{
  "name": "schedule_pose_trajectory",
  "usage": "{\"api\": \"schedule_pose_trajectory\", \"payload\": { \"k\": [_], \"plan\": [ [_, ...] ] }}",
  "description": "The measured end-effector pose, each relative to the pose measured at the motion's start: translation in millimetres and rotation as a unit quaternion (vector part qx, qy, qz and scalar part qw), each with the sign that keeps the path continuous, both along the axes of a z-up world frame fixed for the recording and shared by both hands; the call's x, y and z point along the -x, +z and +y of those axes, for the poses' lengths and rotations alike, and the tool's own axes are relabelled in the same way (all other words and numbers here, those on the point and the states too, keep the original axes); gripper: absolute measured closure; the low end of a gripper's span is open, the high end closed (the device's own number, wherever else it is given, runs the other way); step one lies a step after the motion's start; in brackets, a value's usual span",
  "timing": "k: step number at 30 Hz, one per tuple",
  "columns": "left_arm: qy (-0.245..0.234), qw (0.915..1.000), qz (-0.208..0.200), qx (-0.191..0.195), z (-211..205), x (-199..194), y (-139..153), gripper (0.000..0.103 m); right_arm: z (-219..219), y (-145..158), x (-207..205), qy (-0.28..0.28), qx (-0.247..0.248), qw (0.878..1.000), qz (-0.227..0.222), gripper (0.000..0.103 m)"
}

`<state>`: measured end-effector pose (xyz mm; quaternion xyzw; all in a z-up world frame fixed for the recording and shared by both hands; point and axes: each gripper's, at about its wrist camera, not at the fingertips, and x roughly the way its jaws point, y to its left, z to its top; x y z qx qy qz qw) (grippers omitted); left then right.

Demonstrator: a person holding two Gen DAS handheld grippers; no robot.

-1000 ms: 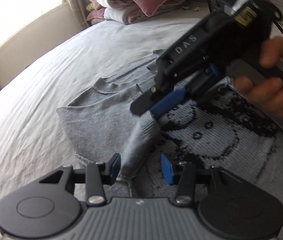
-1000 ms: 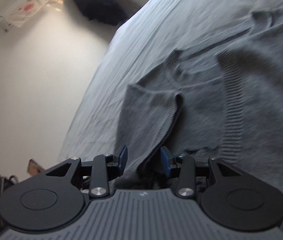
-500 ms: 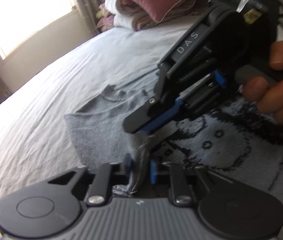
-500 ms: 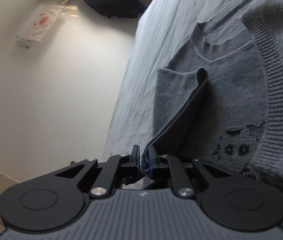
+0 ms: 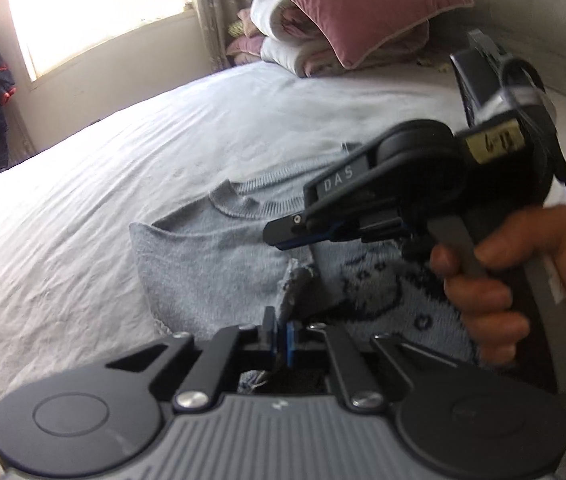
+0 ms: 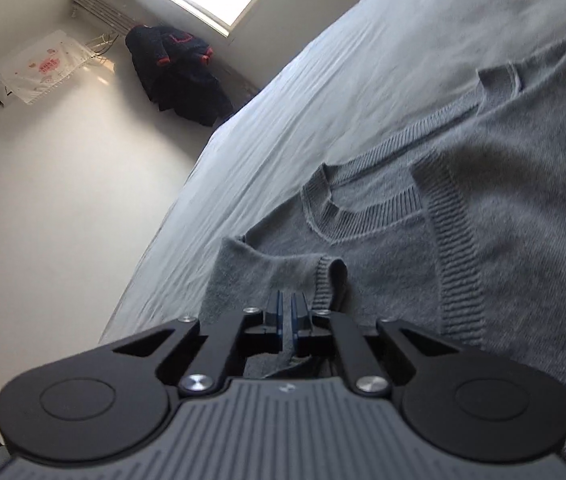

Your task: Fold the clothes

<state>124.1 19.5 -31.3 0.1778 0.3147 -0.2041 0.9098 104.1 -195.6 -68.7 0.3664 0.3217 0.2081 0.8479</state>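
sweater: grey knit, ribbed neck, dark animal pattern, lying on bed near its side edge | left gripper: jaws pinching a raised sweater fold | right gripper: jaws pinching sweater edge | room: bare sheet beyond sweater toward pillow

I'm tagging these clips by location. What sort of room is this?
Most likely a bedroom: a bed with a pale sheet, a pink pillow on stacked bedding, and a window.
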Motion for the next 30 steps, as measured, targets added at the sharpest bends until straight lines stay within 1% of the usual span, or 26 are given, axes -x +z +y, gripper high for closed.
{"api": "schedule_pose_trajectory", "payload": {
  "k": [2,3,4,6,7,8,9,10,11,13,15,17,18,19,21,23,25,28,30],
  "plan": [
    [0.006,1.0,-0.003,0.002,1.9,9.7,-0.1,0.099,0.8,0.9,-0.3,-0.009,0.007,1.0,-0.004,0.098],
    [0.01,0.9999,-0.006,0.005,1.7,13.8,-0.6,0.099,-0.2,1.8,-0.9,-0.011,0.009,1.0,0.002,0.098],
    [0.014,0.9998,-0.009,0.008,1.4,18.2,-1.5,0.099,-2.4,3.1,-5.9,-0.006,0.008,1.0,0.019,0.088],
    [0.022,0.9995,-0.02,0.011,1.5,16.2,-1.4,0.099,-6.4,5.5,-23.4,0.01,-0.003,0.998,0.058,0.087],
    [0.025,0.9993,-0.026,0.014,0.3,13.2,-3.1,0.099,-7.7,5.7,-28.0,0.018,-0.014,0.997,0.072,0.081],
    [0.028,0.999,-0.032,0.017,0.1,12.0,-4.4,0.099,-8.3,4.8,-28.7,0.027,-0.031,0.996,0.08,0.07],
    [0.028,0.9988,-0.036,0.02,0.9,11.7,-4.5,0.099,-8.9,3.9,-29.4,0.036,-0.048,0.994,0.088,0.048],
    [0.026,0.9986,-0.04,0.023,2.2,11.9,-3.8,0.099,-9.5,2.9,-30.1,0.045,-0.065,0.992,0.096,0.037],
    [0.024,0.9984,-0.044,0.025,3.4,13.1,-2.7,0.099,-10.2,2.0,-30.8,0.054,-0.082,0.99,0.104,0.034],
    [0.021,0.9983,-0.05,0.023,3.9,16.3,-1.3,0.099,-9.0,1.0,-32.7,0.07,-0.108,0.984,0.12,0.033],
    [0.016,0.9983,-0.052,0.02,4.4,19.8,-0.2,0.099,-1.9,-1.3,-35.3,0.075,-0.116,0.983,0.121,0.033],
    [0.013,0.9986,-0.045,0.024,4.5,19.6,0.3,0.099,-1.7,-5.3,-35.4,0.059,-0.121,0.985,0.111,0.035],
    [0.012,0.9987,-0.041,0.027,4.3,18.7,0.2,0.099,-7.1,-5.2,-34.0,0.043,-0.119,0.987,0.096,0.047],
    [0.012,0.9987,-0.037,0.032,3.7,17.9,-0.1,0.099,-7.1,-5.9,-34.3,0.024,-0.108,0.991,0.077,0.069],
    [0.011,0.9987,-0.032,0.039,0.4,15.4,-1.9,0.099,-5.1,-6.8,-35.3,-0.011,-0.056,0.997,0.054,0.095],
    [0.009,0.9986,-0.028,0.044,-4.9,12.9,-4.8,0.099,-5.6,-4.1,-34.6,-0.037,-0.021,0.999,0.029,0.097],
    [0.002,0.9985,-0.027,0.048,-13.4,11.1,-7.4,0.099,-6.4,1.0,-32.3,-0.06,0.008,0.998,0.002,0.097],
    [-0.01,0.998,-0.026,0.056,-24.1,13.2,-9.4,0.099,-6.3,15.4,-24.5,-0.09,0.056,0.993,-0.051,0.098],
    [-0.017,0.9977,-0.025,0.061,-32.8,11.4,-11.2,0.099,-7.4,15.3,-23.3,-0.1,0.073,0.99,-0.06,0.098]
  ]
}}
